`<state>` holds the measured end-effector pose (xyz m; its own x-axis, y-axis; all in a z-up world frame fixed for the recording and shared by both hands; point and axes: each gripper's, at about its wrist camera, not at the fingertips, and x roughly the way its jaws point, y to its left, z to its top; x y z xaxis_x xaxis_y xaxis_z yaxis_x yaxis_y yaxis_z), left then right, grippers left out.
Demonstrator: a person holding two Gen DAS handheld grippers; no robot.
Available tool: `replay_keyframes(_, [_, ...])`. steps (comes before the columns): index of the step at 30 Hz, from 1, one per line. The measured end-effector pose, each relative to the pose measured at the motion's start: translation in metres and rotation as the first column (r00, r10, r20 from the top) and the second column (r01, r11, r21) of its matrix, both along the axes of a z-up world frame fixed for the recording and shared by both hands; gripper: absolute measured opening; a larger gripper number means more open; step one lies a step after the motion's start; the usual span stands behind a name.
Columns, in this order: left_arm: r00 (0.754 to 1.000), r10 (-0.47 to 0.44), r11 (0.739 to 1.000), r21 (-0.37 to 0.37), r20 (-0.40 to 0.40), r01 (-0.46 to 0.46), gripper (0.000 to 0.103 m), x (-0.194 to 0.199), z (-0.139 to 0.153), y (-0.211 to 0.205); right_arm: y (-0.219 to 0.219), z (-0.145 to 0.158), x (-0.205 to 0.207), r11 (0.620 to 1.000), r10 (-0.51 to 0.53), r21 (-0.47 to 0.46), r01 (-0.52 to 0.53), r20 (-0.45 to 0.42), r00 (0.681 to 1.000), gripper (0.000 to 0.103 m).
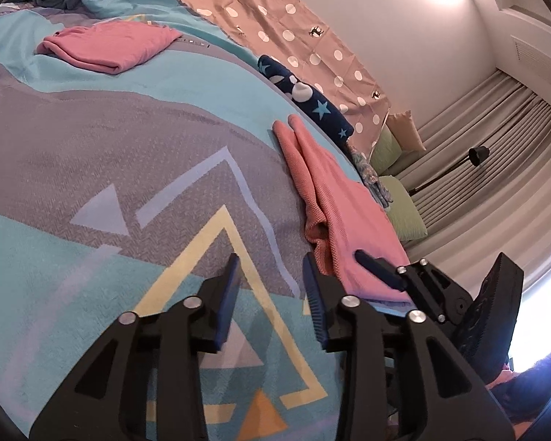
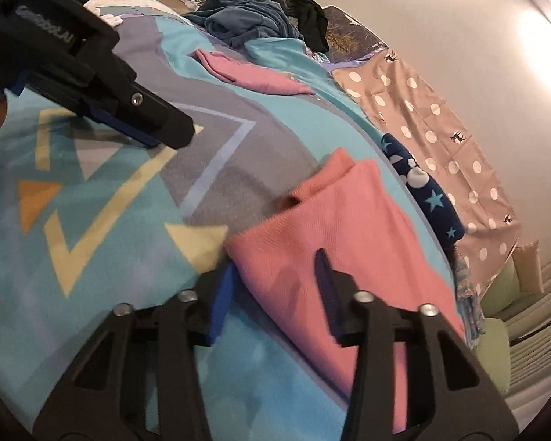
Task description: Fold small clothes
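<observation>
lying on a bed covered by a patterned blanket [image 1: 92, 147], a salmon-pink garment [image 2: 334, 228] sits near the blanket's right edge, just beside a navy star-print cloth [image 1: 312, 106]. right hand-held gripper [image 2: 275, 286] straddles the garment's near end: one finger [image 2: 327, 279] rests on top of the pink fabric, the other [image 2: 222, 305] sits at its left edge on the blanket; whether the pads actually press the cloth cannot be told. left hand-held gripper [image 1: 272, 294] hangs over bare blanket just left of the garment, jaws parted, nothing between them. a second pink garment [image 1: 106, 46] lies folded farther up the bed, well apart. a heap of dark blue clothing [image 2: 246, 11] sits at the far end. a polka-dot sheet [image 1: 294, 29] runs along the wall side.
</observation>
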<state>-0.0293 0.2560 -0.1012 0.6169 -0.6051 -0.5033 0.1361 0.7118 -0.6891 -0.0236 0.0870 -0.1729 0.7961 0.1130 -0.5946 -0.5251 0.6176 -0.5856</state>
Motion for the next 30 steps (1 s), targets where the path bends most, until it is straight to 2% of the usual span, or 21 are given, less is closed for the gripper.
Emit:
replay_keyframes(3, [1.0, 0.0, 1.0, -0.001, -0.003, 0.0, 0.038, 0.0, 0.0, 0.001, 0.003, 0.001, 0.005, 0.999, -0.013, 0.033, 0.013, -0.01, 1.0, 0.025])
replay_keyframes(9, [1.0, 0.005, 1.0, 0.002, -0.01, -0.005, 0.038, -0.002, 0.0, 0.004, 0.004, 0.005, 0.012, 0.996, -0.02, 0.082, 0.024, -0.052, 0.998, 0.008])
replay_keyframes(10, [1.0, 0.008, 1.0, -0.001, -0.012, -0.008, 0.038, -0.003, 0.0, 0.005, 0.001, 0.009, 0.011, 0.992, -0.01, 0.125, 0.019, -0.077, 0.997, 0.007])
replay_keyframes(13, [1.0, 0.016, 1.0, -0.001, -0.011, -0.016, 0.038, -0.005, -0.001, 0.007, -0.012, 0.026, 0.011, 0.966, 0.039, 0.259, 0.002, -0.154, 0.987, 0.007])
replay_keyframes(17, [0.999, 0.026, 1.0, -0.009, -0.019, -0.026, 0.038, -0.003, -0.003, 0.01, -0.02, 0.019, 0.021, 0.956, 0.032, 0.29, 0.041, -0.242, 0.97, 0.006])
replay_keyframes(30, [0.999, 0.025, 0.999, 0.02, -0.027, -0.025, 0.044, -0.002, 0.001, 0.003, -0.034, 0.032, 0.014, 0.923, 0.052, 0.381, 0.061, -0.278, 0.959, 0.012])
